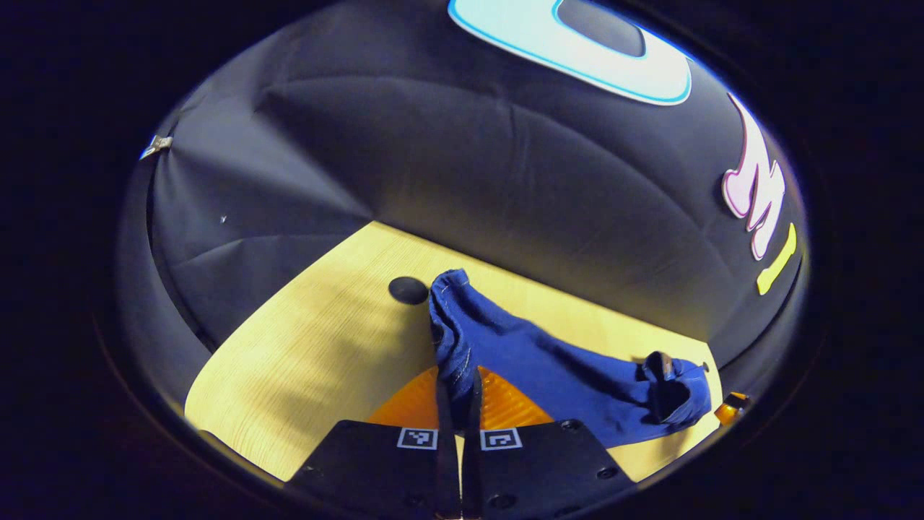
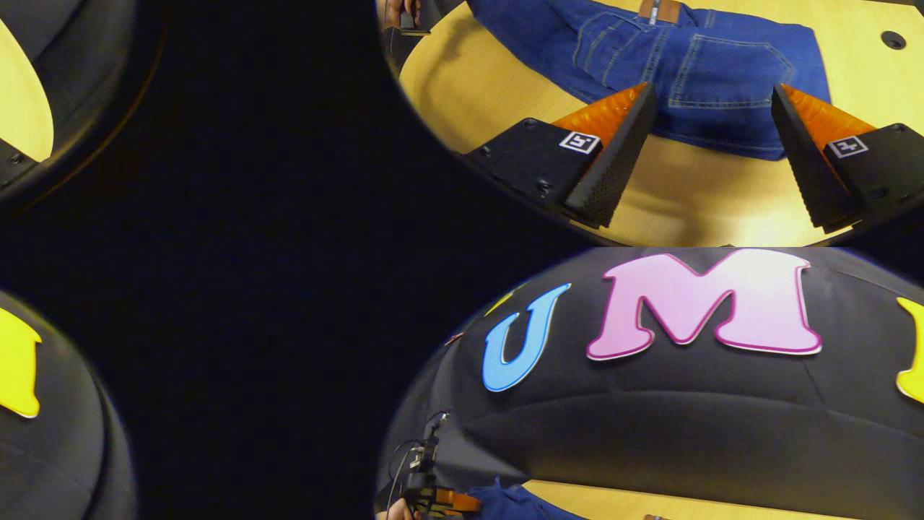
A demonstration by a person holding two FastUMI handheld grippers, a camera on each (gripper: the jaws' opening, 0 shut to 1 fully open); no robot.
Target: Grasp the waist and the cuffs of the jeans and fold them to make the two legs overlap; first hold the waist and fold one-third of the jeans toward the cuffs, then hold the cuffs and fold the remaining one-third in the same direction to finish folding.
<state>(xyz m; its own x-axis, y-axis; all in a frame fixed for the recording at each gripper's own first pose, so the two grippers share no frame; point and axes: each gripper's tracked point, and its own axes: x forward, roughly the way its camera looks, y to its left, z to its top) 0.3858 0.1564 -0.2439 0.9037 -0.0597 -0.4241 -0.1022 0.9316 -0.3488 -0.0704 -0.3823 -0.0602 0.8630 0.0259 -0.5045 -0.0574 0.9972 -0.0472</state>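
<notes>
Blue jeans lie on the light wooden table. My left gripper is shut on a bunched end of them, and the cloth rises up between its fingers. At the jeans' far right end I see a dark part of the other gripper. In the right gripper view the jeans lie flat with back pockets up and a brown waist patch. My right gripper stands open over the near edge of that pocket end, fingers wide apart and holding nothing.
A round dark hole sits in the table just left of the jeans, also seen as a hole at the right. The black cloth wall closes off the table behind. A hand with the other gripper is at the jeans' far end.
</notes>
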